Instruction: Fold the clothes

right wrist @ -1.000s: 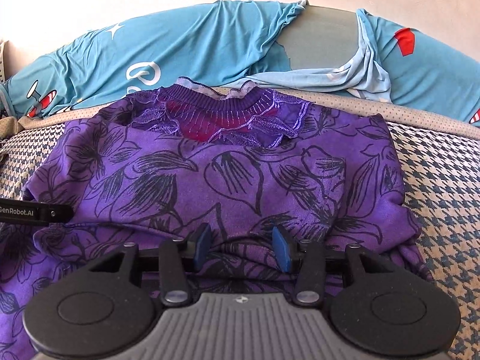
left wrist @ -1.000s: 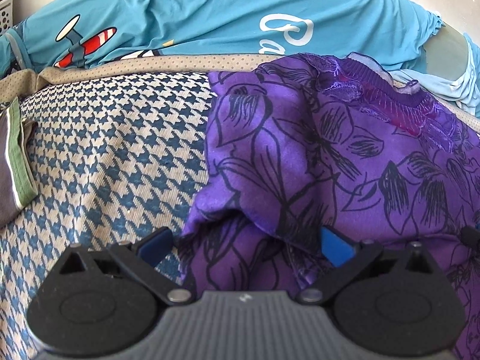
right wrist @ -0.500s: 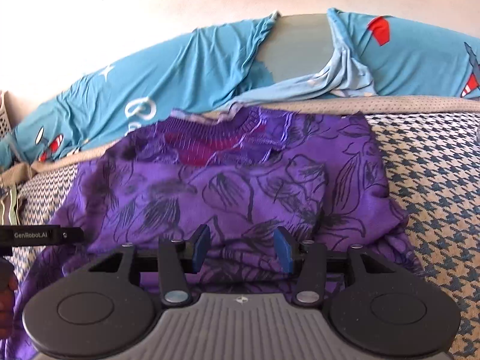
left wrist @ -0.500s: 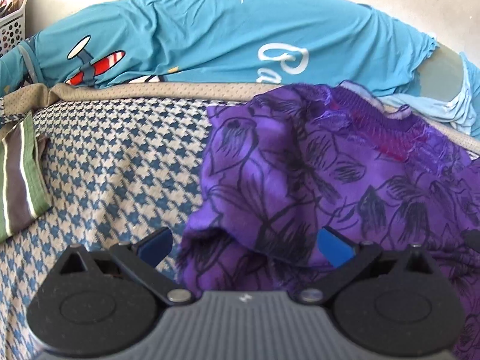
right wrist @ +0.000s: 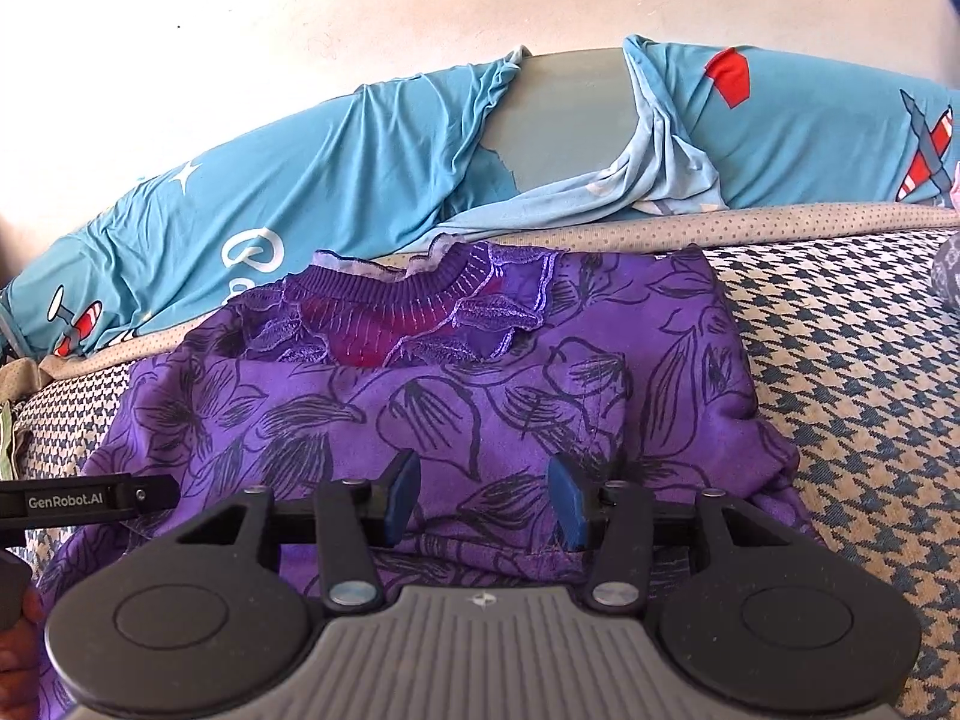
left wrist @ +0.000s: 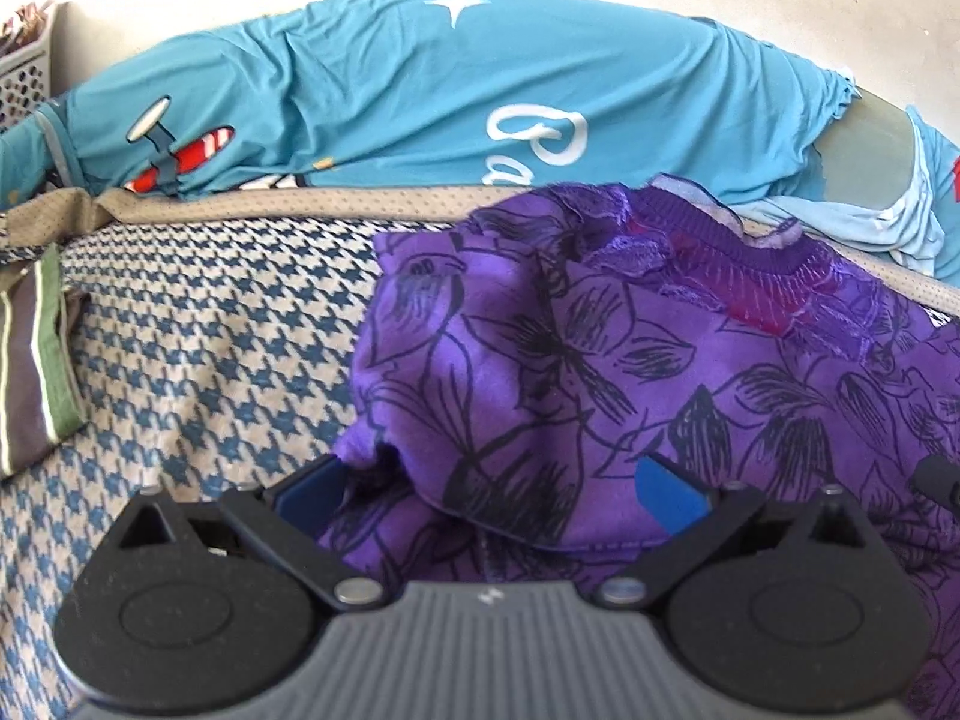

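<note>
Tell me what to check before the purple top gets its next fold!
1. Purple top on the checked bed cover: ok.
2. Left gripper jaws wide, cloth bunched between them: ok.
3. Left pads pressing cloth: cannot tell.
4. Right gripper partly open over the top's near part: ok.
5. Top lying smooth: not ok, wrinkled.
6. Striped cloth clear of the top: ok.
</note>
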A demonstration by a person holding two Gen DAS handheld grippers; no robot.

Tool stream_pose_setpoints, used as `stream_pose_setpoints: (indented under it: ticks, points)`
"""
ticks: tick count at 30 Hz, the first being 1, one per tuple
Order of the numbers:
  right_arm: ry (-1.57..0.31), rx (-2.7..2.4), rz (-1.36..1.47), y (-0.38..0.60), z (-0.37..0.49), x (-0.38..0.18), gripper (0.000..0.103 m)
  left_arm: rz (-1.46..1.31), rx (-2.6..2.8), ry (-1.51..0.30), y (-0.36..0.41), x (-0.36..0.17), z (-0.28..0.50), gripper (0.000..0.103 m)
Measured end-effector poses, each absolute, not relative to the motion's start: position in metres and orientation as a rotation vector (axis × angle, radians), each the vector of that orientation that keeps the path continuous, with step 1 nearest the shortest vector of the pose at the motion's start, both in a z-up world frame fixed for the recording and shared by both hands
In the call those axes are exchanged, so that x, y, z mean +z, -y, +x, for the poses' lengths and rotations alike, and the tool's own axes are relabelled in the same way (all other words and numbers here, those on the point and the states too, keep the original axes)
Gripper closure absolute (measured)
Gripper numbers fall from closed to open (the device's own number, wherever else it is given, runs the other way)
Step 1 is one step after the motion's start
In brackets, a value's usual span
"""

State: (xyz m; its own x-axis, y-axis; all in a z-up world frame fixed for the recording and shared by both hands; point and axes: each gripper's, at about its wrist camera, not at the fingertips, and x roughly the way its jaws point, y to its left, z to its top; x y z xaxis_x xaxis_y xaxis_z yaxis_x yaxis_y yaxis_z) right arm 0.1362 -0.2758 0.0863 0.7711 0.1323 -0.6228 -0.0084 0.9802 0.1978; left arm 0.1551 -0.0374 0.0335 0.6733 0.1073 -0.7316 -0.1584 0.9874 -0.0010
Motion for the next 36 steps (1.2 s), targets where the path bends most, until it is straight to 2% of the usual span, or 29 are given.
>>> stream_pose_setpoints:
  ticks: [8, 14, 18, 36]
  points:
    - [-0.71, 0.088, 0.179, 0.269, 0.139, 0.079, 0.057, -0.002, 0.049, -0.739, 0.057, 0.039, 0.144, 0.0]
    - [-0.742, 0.086, 0.109, 0.261, 0.139, 0.07, 0.056, 0.036, -0.044, -0.868, 0.071, 0.012, 0.159, 0.0]
    - [-0.744, 0.1, 0.042, 0.257, 0.138, 0.066, 0.055, 0.066, -0.048, -0.861, 0.073, 0.007, 0.159, 0.0]
    - [-0.634, 0.003, 0.192, 0.318, 0.125, 0.091, 0.054, 0.08, -0.054, -0.858, 0.07, 0.006, 0.159, 0.0]
